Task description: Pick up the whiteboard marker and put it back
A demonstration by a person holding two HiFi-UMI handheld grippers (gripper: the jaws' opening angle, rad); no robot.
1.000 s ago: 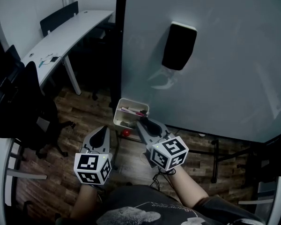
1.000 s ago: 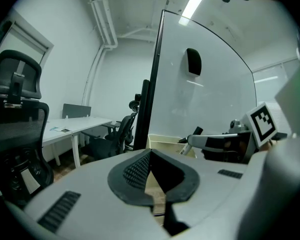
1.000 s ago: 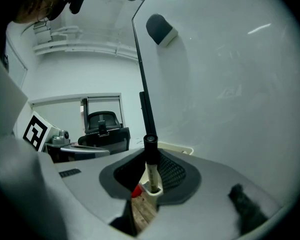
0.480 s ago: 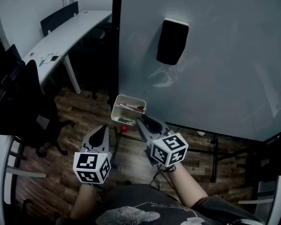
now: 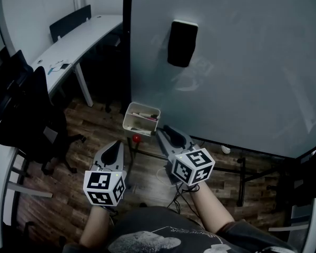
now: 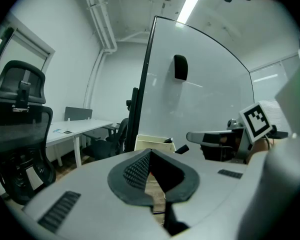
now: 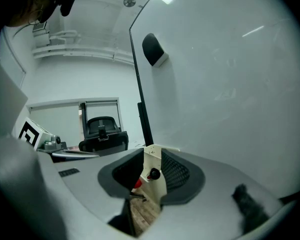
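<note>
A white tray (image 5: 130, 124) hangs at the whiteboard's (image 5: 253, 62) lower left corner, with a pink-and-white marker (image 5: 146, 115) lying in it. My right gripper (image 5: 165, 132) hovers just right of the tray and a little short of it. Its jaws are opening and nothing is between them. In the right gripper view the tray (image 7: 152, 166) shows through the gap of the right gripper (image 7: 151, 154). My left gripper (image 5: 117, 143) hangs below and left of the tray, tips together and empty. The left gripper (image 6: 150, 153) points toward the tray (image 6: 151, 142).
A black eraser (image 5: 181, 42) sticks high on the board. A red knob (image 5: 136, 139) sits under the tray. A black office chair (image 5: 29, 115) and a long white desk (image 5: 76, 46) stand to the left. The board's stand feet (image 5: 241, 178) rest on the wooden floor.
The right jaws have spread wider. In the head view, board, eraser and tray have slid left and up, and both grippers now sit slightly farther back from the tray.
</note>
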